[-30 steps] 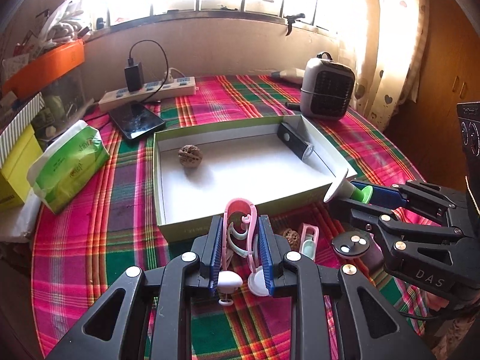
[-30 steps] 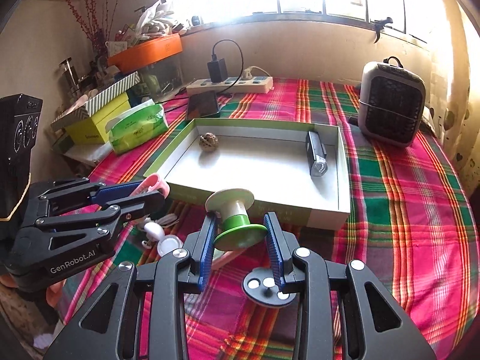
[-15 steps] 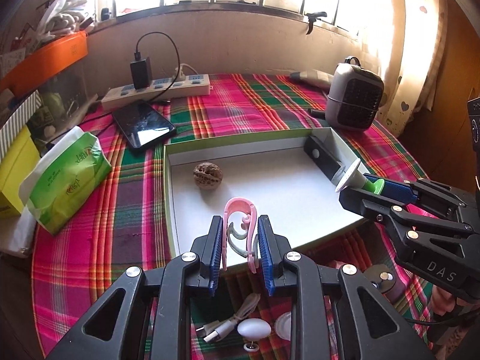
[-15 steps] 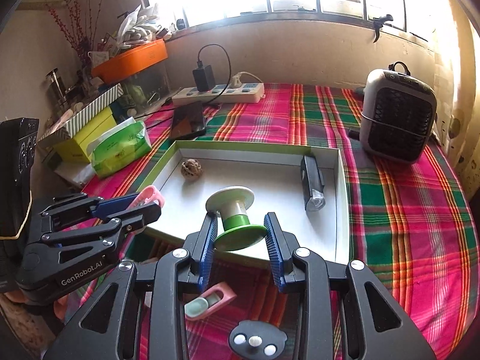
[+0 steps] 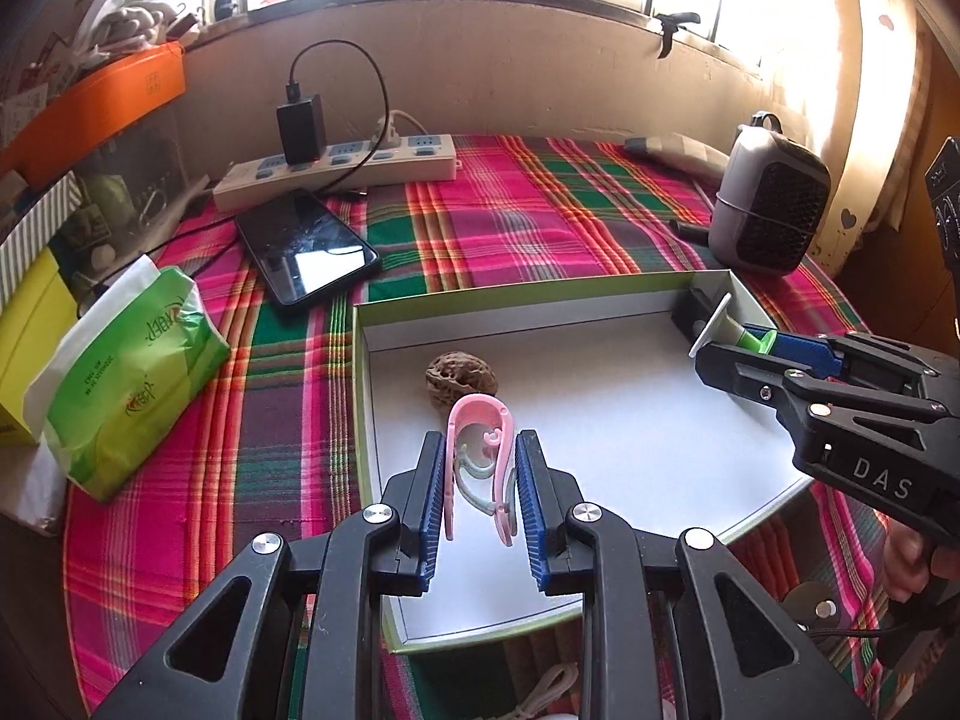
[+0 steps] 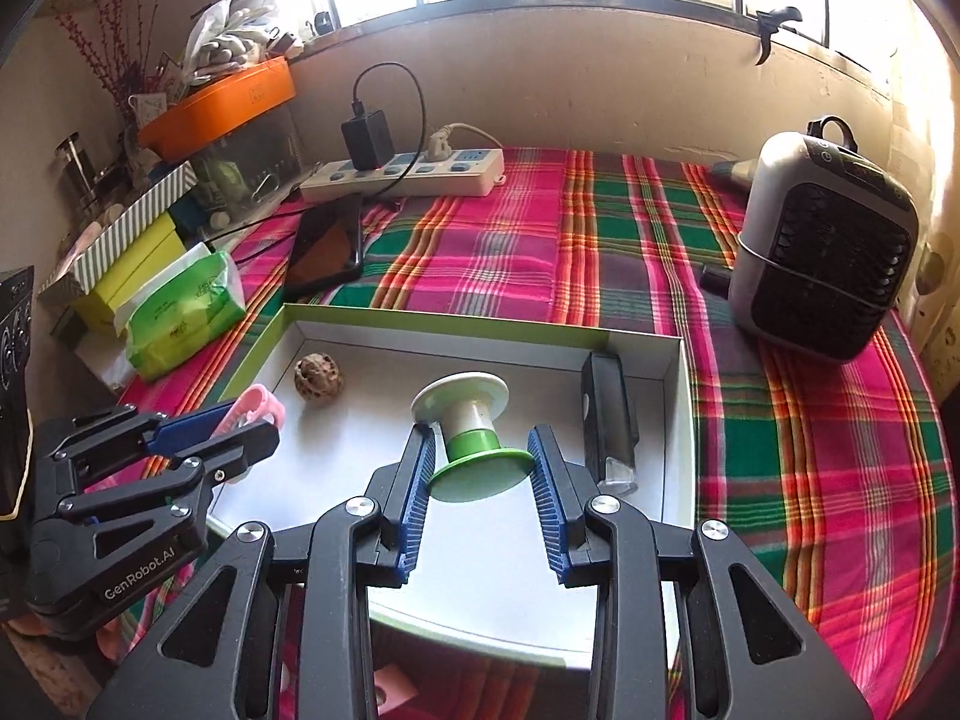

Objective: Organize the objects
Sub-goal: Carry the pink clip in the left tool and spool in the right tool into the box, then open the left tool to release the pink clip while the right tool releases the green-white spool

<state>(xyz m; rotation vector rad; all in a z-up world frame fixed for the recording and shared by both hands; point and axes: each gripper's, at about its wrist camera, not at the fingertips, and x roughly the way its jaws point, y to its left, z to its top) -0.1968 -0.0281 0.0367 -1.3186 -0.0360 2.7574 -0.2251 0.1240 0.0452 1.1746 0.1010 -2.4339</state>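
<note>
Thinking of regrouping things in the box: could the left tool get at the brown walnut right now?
Probably not yet. The left tool is shut on a pink plastic clip, so its jaws are full, though the brown walnut lies just ahead in the white box, unobstructed.

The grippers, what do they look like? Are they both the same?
Nearly twins. The left gripper and the right gripper are black plastic frames with triangle-shaped cut-outs, silver round bolts, and two fingers lined with ridged blue pads. The markings differ: the left one's side reads "GenRobot.AI" in white, and the right one's side reads "DAS". No sleeves show.
</note>
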